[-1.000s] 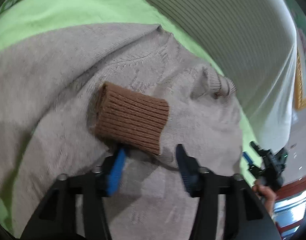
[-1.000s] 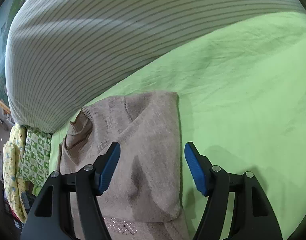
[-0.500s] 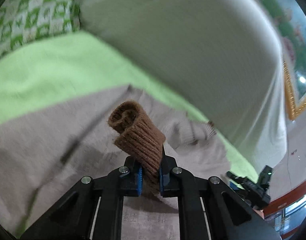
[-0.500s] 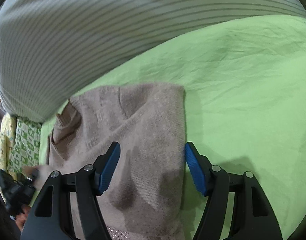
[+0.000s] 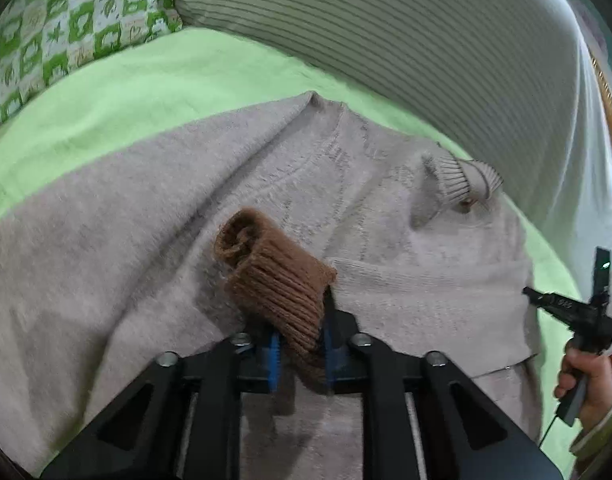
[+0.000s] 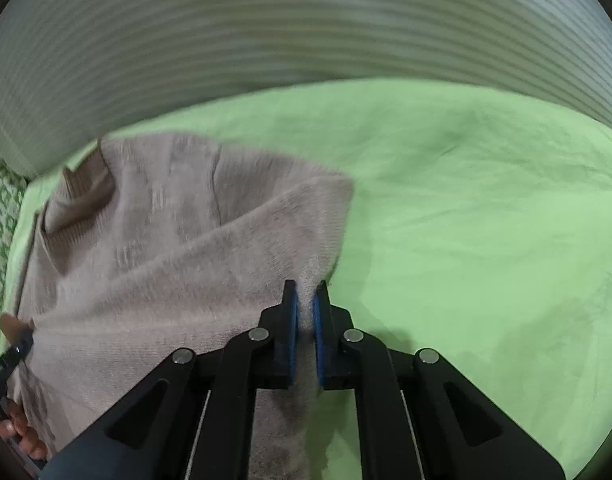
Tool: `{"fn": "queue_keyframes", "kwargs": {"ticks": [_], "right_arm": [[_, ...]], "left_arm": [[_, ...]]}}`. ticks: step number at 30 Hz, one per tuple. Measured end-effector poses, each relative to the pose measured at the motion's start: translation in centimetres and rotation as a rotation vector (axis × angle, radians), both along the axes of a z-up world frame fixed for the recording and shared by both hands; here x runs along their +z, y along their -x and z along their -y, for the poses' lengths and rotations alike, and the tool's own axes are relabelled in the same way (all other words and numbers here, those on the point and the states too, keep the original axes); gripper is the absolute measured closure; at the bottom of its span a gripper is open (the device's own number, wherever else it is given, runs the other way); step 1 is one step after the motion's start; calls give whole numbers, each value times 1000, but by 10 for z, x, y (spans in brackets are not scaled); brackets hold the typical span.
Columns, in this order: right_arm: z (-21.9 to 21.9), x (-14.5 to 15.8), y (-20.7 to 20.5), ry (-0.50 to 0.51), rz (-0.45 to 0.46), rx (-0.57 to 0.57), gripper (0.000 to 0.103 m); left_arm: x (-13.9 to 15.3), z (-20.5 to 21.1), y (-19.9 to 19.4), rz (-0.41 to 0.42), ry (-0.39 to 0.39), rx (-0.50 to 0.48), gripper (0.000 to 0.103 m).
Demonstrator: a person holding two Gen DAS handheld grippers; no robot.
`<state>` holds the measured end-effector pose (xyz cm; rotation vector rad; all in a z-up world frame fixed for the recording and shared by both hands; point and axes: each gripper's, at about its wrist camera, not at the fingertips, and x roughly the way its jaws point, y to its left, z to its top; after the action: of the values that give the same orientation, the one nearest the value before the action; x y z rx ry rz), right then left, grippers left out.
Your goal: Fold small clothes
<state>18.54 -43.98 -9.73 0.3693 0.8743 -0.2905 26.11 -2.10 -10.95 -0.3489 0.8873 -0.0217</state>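
Sweater on green sheet — left gripper clamping brown cuff, right gripper just closed, pinching sweater's edge.

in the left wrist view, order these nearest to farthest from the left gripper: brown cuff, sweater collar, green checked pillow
1. brown cuff: pinched between the pads of the left gripper, bottom centre.
2. sweater collar: up and to the right, on the sweater.
3. green checked pillow: far top left, beyond the green sheet.

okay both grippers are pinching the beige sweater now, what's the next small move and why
Probably lift both together and carry the fold across. The left gripper is shut on the brown ribbed cuff, the right gripper on the edge of the beige knit sweater, which lies on the green sheet.
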Motion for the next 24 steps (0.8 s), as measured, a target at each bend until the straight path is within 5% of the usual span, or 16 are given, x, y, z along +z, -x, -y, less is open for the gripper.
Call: {"fn": "queue_keyframes", "kwargs": {"ticks": [4, 6, 11, 15, 20, 24], "right_arm": [[-6, 20, 14, -37, 57, -22, 77], [-16, 34, 26, -50, 112, -12, 61], [-51, 50, 51, -106, 180, 70, 59], [-91, 43, 64, -156, 177, 132, 59], [-124, 29, 75, -221, 152, 153, 59], [-138, 26, 88, -247, 142, 151, 59]], "left_arm": [[21, -6, 10, 0, -69, 3, 55], [29, -16, 24, -4, -99, -4, 47], [43, -50, 72, -52, -182, -49, 25], [41, -78, 109, -115, -295, -72, 22], [18, -99, 135, -235, -318, -124, 22], [-6, -97, 145, -315, -448, -147, 22]]}}
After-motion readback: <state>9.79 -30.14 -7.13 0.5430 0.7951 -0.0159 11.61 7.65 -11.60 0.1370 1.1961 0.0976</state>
